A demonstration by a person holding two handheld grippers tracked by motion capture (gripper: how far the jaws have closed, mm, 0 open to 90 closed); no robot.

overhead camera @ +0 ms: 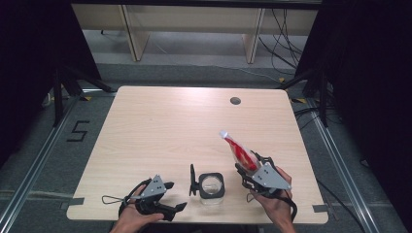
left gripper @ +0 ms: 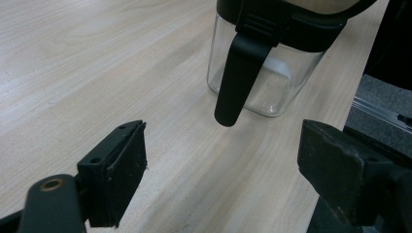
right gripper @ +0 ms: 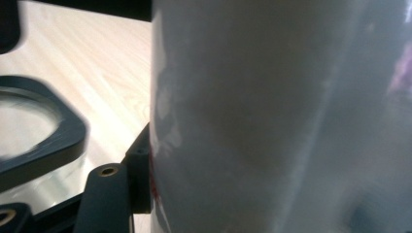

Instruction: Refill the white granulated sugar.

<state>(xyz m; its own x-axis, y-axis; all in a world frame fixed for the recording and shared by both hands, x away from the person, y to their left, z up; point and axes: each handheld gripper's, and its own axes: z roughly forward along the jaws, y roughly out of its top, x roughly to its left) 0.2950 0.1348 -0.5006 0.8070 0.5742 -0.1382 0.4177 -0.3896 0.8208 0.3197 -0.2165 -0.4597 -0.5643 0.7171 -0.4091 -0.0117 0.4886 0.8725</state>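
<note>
The right tongs [overhead camera: 244, 167] pinch a soft, crinkly red-and-clear bag [overhead camera: 239, 150] low down; it looks light and floppy. The left tongs [overhead camera: 176, 196], bottom left, gape apart beside the glass jar [overhead camera: 212, 187].

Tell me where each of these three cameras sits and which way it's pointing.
High view: above the near edge, looking forward and down on the table; both hands, left claw, right claw.
Left gripper view: rides the left claw, looking along its open jaws at the glass jar.
Right gripper view: rides the right claw, its jaws pressed against the plastic pouch.
Shared: all three show the jar with its black rim.
</note>
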